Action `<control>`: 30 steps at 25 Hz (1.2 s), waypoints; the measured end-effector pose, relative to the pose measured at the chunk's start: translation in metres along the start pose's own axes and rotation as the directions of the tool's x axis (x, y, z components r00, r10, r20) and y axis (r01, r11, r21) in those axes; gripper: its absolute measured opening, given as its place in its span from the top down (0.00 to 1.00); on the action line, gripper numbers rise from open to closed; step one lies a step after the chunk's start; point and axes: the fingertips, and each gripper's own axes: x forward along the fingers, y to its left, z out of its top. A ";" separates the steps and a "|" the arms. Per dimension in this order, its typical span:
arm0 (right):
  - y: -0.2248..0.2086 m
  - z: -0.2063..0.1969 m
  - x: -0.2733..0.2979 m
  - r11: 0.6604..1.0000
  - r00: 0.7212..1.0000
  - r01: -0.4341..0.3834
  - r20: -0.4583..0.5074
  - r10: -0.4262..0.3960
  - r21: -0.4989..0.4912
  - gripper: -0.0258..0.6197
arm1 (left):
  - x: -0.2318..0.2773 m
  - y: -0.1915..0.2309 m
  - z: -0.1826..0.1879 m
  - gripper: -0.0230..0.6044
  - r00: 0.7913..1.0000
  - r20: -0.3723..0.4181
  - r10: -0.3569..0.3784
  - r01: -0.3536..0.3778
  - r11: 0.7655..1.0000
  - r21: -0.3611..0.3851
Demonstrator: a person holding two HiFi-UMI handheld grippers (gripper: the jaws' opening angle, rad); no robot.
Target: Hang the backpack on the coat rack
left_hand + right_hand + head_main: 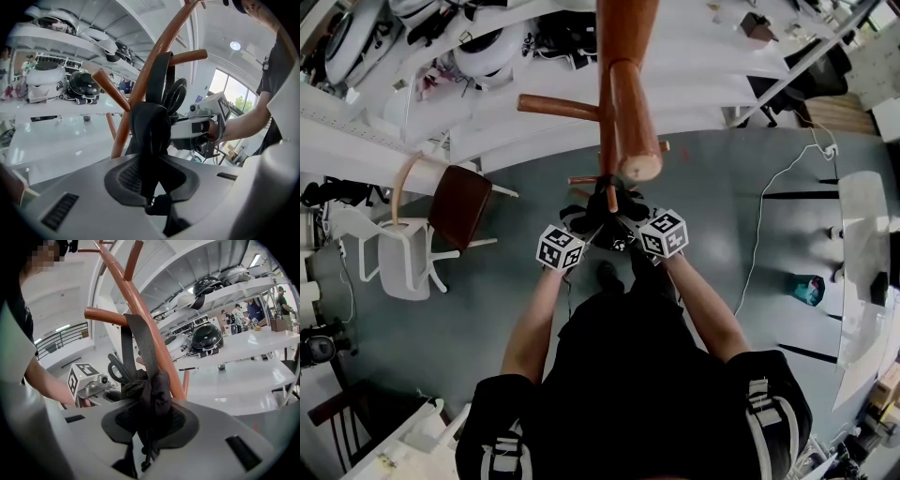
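Note:
The black backpack (pixel 606 223) hangs against the orange-brown wooden coat rack (pixel 628 89), between my two grippers. My left gripper (pixel 585 228) is shut on a fold of the backpack's black fabric (pixel 149 136). A dark strap (pixel 161 77) rises from it along the rack's pole (pixel 151 61) towards a peg (pixel 187 57). My right gripper (pixel 630 223) is shut on another bunch of black fabric (pixel 154 394). A grey strap (pixel 140 345) runs up from there to just under a peg (pixel 105 315). The grippers face each other closely on either side of the pole.
A brown chair (pixel 459 202) and a white chair (pixel 401 255) stand at the left. White shelves with helmets (pixel 487 52) run behind the rack. A white cable (pixel 764 211), a teal object (pixel 809 288) and a glass table (pixel 862 272) are at the right.

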 end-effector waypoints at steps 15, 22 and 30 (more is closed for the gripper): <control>-0.014 -0.011 0.011 0.997 0.998 0.066 -0.022 -0.067 -0.035 0.76 | 0.007 0.023 -0.012 0.81 0.997 0.035 0.062 -0.058 0.993 -0.099; -0.028 -0.012 0.011 0.994 0.995 0.103 -0.005 -0.103 0.020 0.66 | 0.002 0.040 -0.008 0.75 0.988 0.087 0.131 -0.115 0.980 -0.165; -0.032 -0.015 0.009 0.989 0.989 0.149 0.006 -0.149 0.000 0.56 | -0.006 0.049 -0.004 0.66 0.977 0.127 0.170 -0.148 0.975 -0.165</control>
